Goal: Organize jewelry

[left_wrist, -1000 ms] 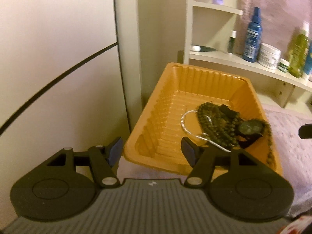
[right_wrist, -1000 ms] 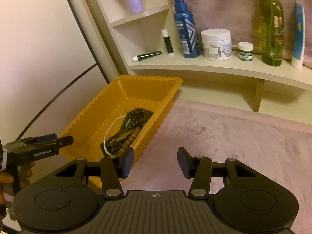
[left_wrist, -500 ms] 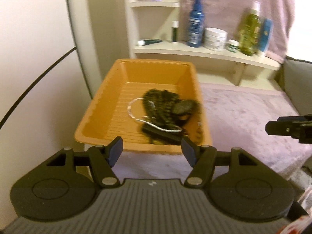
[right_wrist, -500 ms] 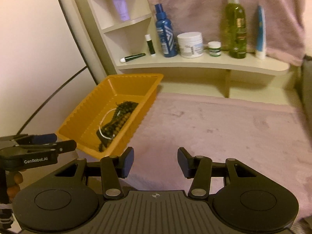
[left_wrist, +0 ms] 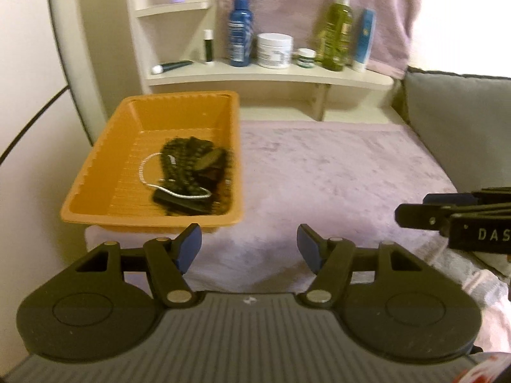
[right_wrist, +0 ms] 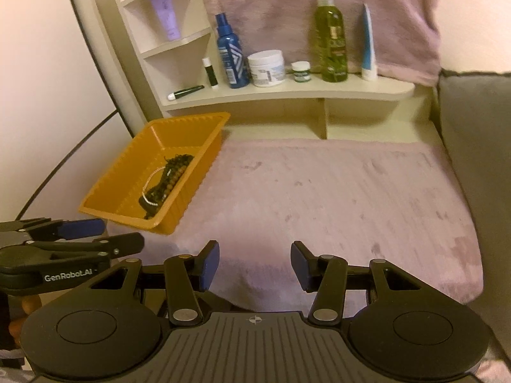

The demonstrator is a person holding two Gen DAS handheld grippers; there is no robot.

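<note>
While your left tongs and right tongs both hang spread and empty above the mauve plush mat, the jewelry sits tangled in the ribbed orange plastic tray: dark bead strands and a silver chain. You look to be between steps; next, reach in and pinch one piece.

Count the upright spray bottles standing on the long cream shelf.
2: a blue plastic spray bottle toward the shelf's left, beside the white jar, and a taller green spray bottle further right. None appears hidden.
</note>
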